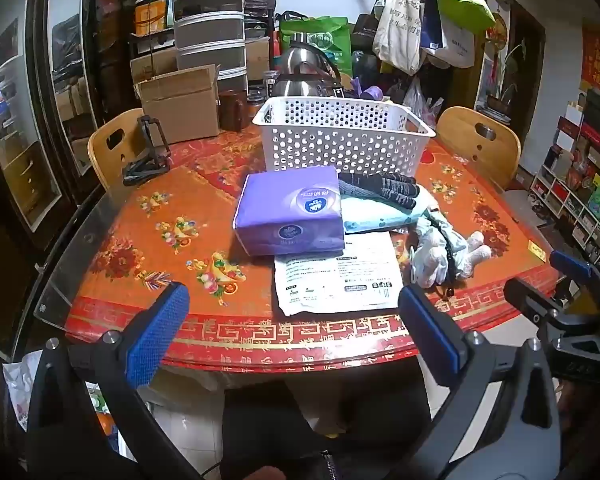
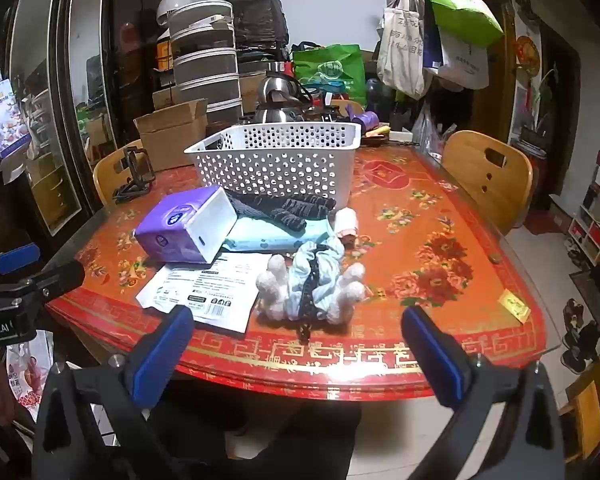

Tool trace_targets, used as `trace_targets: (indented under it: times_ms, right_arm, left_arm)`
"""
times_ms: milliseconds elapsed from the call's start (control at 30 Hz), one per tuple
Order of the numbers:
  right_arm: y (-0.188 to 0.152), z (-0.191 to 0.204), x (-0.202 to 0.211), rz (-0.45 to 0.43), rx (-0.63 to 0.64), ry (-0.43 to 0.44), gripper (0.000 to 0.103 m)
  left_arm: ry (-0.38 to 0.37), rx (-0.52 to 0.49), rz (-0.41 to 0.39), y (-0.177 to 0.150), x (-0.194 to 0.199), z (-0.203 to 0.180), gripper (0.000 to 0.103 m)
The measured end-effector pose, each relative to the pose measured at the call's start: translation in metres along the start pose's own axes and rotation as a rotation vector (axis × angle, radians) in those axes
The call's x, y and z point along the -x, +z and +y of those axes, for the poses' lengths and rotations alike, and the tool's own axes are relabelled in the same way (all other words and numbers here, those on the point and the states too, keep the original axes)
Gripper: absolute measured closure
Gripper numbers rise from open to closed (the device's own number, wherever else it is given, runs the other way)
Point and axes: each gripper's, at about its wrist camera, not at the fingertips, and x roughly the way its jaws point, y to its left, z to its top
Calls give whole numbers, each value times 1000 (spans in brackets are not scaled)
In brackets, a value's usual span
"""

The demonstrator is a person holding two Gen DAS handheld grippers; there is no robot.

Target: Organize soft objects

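Note:
A white perforated basket (image 1: pixel 342 140) (image 2: pixel 276 162) stands at the back of the red table. In front of it lie a purple tissue pack (image 1: pixel 290 212) (image 2: pixel 186 226), a dark knitted glove (image 1: pixel 384 188) (image 2: pixel 288 206), a light blue folded cloth (image 1: pixel 376 218) (image 2: pixel 276 234), a white and pale blue soft toy (image 1: pixel 444 252) (image 2: pixel 316 280) and a printed white packet (image 1: pixel 336 276) (image 2: pixel 204 288). My left gripper (image 1: pixel 292 308) is open and empty at the table's near edge. My right gripper (image 2: pixel 298 330) is open and empty, just short of the toy.
Wooden chairs stand at the left (image 1: pixel 114 148) and right (image 2: pixel 486 178). A cardboard box (image 1: pixel 180 104), a steel kettle (image 1: pixel 306 74) and a black stand (image 1: pixel 148 156) sit at the back. A yellow tag (image 2: pixel 514 306) lies near the right edge.

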Motion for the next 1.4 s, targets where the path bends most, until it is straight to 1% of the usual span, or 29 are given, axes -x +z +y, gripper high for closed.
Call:
trace_targets:
  times_ms: [100, 133, 267, 333, 567, 1400]
  right_arm:
    - [0, 0, 0, -2, 0, -1, 0]
    - [0, 1, 1, -2, -1, 0, 0]
    - [0, -1, -2, 7, -15, 14, 0]
    - [-1, -1, -2, 7, -14, 11, 0]
    - [0, -1, -2, 12, -13, 8, 0]
    - [0, -1, -3, 16, -18, 13, 0]
  left_arm:
    - [-7, 5, -1, 0, 2, -1, 0]
    - [-24, 30, 24, 1, 0, 3, 0]
    - [-23, 29, 24, 2, -2, 6, 0]
    - [-8, 24, 23, 1, -2, 4, 0]
    - [-13, 25, 21, -2, -7, 5, 0]
    - [-12, 26, 14, 0, -4, 4, 0]
